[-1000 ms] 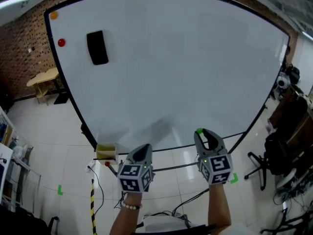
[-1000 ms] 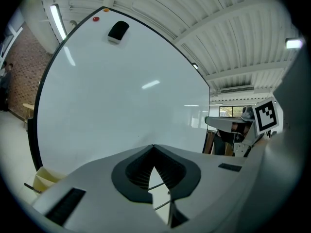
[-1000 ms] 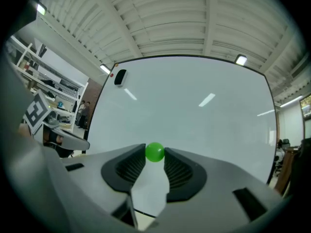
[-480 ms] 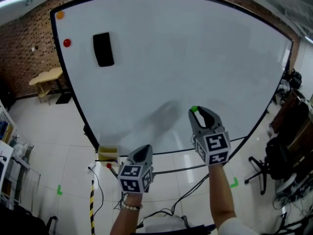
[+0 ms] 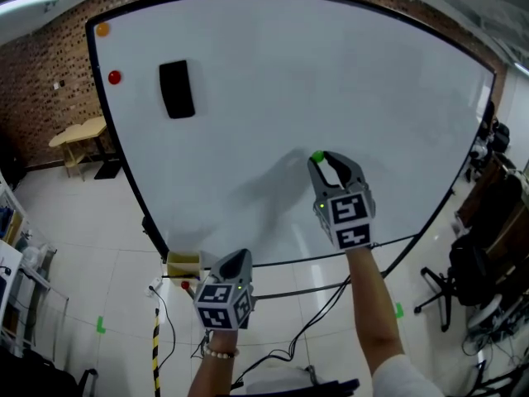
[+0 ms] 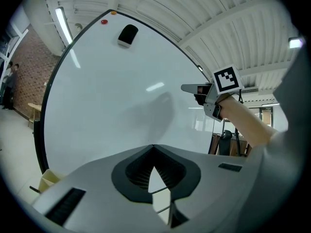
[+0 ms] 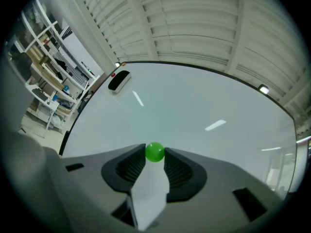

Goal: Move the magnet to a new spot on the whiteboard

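A small round green magnet (image 7: pixel 155 152) sits between the tips of my right gripper (image 7: pixel 155 153), which is shut on it. In the head view that right gripper (image 5: pixel 324 159) is raised in front of the middle of the whiteboard (image 5: pixel 273 81), with the green magnet (image 5: pixel 317 156) at its tip close to the board. My left gripper (image 5: pixel 237 261) hangs low below the board's bottom edge, shut with nothing in it. Its tips (image 6: pixel 153 147) meet in the left gripper view. A red magnet (image 5: pixel 114 78) and an orange magnet (image 5: pixel 102 30) stick at the board's upper left.
A black eraser (image 5: pixel 177 89) clings to the board beside the red magnet. A yellow box (image 5: pixel 182 264) rests by the board's lower left corner. Office chairs (image 5: pixel 475 263) and desks stand at the right, a wooden table (image 5: pixel 76 136) at the left, cables on the tiled floor.
My right gripper has risen with the green magnet from the board's bottom edge to its middle. The left gripper has dropped slightly lower.
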The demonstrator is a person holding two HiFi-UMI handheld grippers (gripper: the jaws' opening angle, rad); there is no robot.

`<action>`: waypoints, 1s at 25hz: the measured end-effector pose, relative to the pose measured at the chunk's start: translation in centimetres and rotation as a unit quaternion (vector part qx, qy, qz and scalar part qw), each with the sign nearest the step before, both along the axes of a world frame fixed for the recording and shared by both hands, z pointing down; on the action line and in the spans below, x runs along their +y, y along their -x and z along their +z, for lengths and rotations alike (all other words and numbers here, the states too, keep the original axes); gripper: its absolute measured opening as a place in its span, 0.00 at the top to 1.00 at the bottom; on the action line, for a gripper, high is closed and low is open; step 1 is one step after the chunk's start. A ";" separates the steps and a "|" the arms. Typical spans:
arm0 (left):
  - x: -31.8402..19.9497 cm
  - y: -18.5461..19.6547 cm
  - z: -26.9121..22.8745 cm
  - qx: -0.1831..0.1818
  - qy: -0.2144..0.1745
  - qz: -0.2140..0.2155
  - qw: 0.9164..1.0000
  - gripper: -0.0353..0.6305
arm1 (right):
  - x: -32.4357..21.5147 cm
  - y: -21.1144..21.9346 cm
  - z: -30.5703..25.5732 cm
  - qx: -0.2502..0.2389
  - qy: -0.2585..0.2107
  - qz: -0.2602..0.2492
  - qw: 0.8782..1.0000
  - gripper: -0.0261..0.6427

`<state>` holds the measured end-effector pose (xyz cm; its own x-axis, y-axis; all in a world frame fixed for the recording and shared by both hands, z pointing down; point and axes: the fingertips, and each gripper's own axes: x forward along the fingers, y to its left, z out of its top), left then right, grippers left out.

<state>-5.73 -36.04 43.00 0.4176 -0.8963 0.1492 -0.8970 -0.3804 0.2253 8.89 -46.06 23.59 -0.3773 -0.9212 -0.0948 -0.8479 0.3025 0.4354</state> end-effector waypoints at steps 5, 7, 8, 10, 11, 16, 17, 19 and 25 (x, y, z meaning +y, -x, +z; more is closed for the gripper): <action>0.0 0.7 0.3 0.005 0.001 -0.005 1.000 0.95 | -2.0 0.9 0.1 0.028 -0.004 0.018 0.999 0.75; 0.0 1.0 0.4 0.007 0.001 -0.007 1.000 0.95 | -2.7 1.3 0.2 0.032 -0.003 0.021 0.999 0.75; -0.1 1.2 0.5 0.007 0.003 -0.007 1.000 0.95 | -3.0 1.6 0.3 0.033 -0.002 0.022 0.999 0.75; -0.2 1.3 0.6 0.007 0.006 -0.007 1.000 0.95 | -3.5 1.9 0.2 0.035 -0.001 0.024 0.999 0.75; -0.3 1.3 0.6 0.006 0.007 -0.007 1.000 0.95 | -3.7 2.1 0.2 0.036 -0.001 0.025 0.999 0.75; -0.5 1.7 0.4 0.004 0.008 -0.006 1.000 0.95 | -4.5 2.8 0.1 0.042 -0.003 0.032 0.999 0.75; -0.5 1.8 0.4 0.004 0.007 -0.006 1.000 0.95 | -4.7 2.9 0.1 0.042 -0.003 0.034 0.999 0.75; -0.4 2.1 0.2 0.004 0.005 -0.006 1.000 0.95 | -4.9 2.9 0.1 0.042 -0.003 0.039 0.998 0.75; -0.5 2.5 0.4 0.001 0.010 -0.001 1.000 0.95 | -5.3 3.0 0.2 0.055 -0.021 0.051 0.997 0.75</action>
